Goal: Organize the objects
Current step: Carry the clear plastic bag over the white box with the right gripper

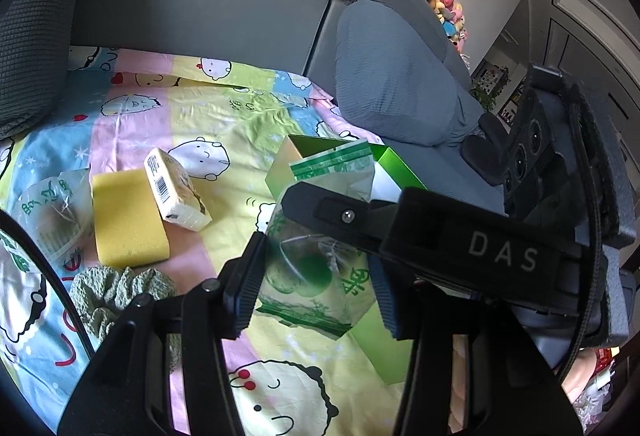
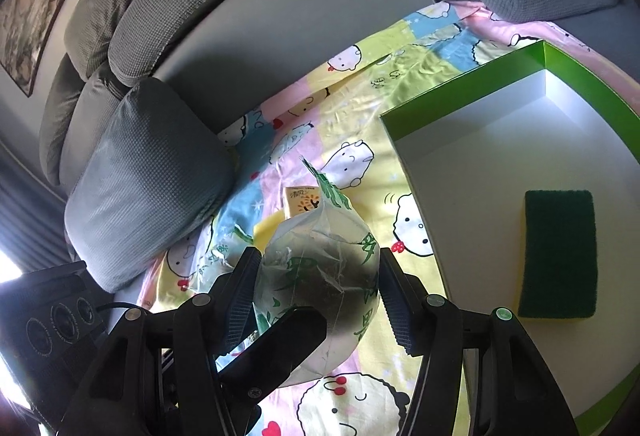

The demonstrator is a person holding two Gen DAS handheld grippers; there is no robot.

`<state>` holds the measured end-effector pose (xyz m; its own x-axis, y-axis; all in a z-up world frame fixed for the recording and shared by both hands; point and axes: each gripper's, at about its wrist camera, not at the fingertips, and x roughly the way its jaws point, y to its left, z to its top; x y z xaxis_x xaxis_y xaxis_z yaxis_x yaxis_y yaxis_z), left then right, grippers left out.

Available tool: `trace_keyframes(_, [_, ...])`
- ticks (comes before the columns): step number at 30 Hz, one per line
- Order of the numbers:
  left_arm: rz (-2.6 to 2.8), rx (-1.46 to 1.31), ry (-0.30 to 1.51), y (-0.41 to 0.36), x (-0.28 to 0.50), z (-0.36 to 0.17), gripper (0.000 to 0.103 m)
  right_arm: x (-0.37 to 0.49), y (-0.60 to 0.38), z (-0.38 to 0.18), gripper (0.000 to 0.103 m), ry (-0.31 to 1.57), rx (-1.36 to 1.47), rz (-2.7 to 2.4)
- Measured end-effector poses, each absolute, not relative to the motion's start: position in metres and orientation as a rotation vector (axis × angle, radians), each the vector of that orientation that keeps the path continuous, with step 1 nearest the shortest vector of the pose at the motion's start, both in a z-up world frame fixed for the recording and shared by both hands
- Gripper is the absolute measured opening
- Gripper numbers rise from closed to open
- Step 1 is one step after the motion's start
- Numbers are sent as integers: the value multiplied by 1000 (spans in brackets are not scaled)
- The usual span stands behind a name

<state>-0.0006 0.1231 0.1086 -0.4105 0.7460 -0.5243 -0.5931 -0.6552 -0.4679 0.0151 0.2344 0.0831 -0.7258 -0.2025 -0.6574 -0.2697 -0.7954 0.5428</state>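
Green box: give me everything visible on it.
The green box is a shallow open tray that looks like cardboard, bright green walls, white floor. It lies flat on the cartoon-print sheet on the grey sofa. Inside, a green-topped sponge with a yellow base lies flat. Its near edge is cut off.

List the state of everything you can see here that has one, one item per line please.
Snack packet: sealed, held between both grippers.
Left gripper: shut on the packet.
Right gripper: fingers at the packet's sides; contact unclear.
Green box: open, lidless.
Green-topped sponge: lying flat in the box.
Yellow sponge: flat on the sheet.
Tissue pack: propped on the yellow sponge.
Second packet: sealed, lying on the sheet.
Green scrunchie: bunched.
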Motion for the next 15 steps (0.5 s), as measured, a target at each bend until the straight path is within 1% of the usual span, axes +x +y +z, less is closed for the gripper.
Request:
trace_keyframes(6, [2100,-895,-278,127,5,114,48,22,238,90,60,991,-1111,2707])
trace_keyframes(15, [2070,-877,-316,134,9,116,48,30,242,98,60,937,-1093,2697])
